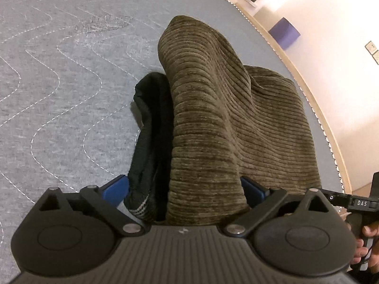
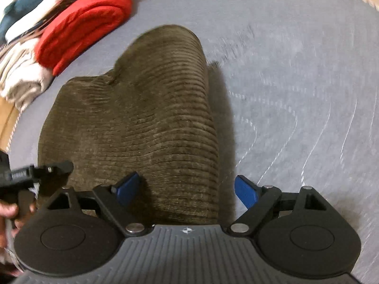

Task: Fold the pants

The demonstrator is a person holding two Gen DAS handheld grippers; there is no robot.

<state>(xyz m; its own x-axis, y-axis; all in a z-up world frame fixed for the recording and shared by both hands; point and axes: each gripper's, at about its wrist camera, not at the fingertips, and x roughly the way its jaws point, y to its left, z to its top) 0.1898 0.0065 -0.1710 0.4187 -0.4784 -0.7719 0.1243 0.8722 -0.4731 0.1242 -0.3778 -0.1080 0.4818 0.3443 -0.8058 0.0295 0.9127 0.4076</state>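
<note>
From the left wrist view, the olive-green ribbed corduroy pants (image 1: 208, 123) lie folded on the grey quilted mattress (image 1: 59, 82), one rounded hump of cloth rising toward the far side and a flatter layer spreading to its right. A dark black-green inner lining (image 1: 151, 123) with a pale striped edge shows along the left side of the pants. Beyond the pants, past the mattress's stitched rim, stands a purple block (image 1: 284, 33) on the pale floor by a white wall. At the right edge, beside the pants, part of the other black tool and a person's fingers (image 1: 366, 248) on its handle come into sight. The left gripper (image 1: 184, 189) has its blue pads spread wide (nearly as wide as they go); the near end of the pants lies between them, the right pad just at the cloth, and no squeeze on it is visible.

From the right wrist view, which is blurred, the same pants (image 2: 142, 123) fill the middle, their raised fold running away from the camera. Left of and beyond the pants sits a pile of folded clothes topped by a red folded garment (image 2: 85, 23). The mattress (image 2: 296, 71) stretches right of the pants. The right gripper (image 2: 187, 189) is open too: its left pad rests over the cloth, its right pad stands clear over the mattress, with the fold's edge between them.
</note>
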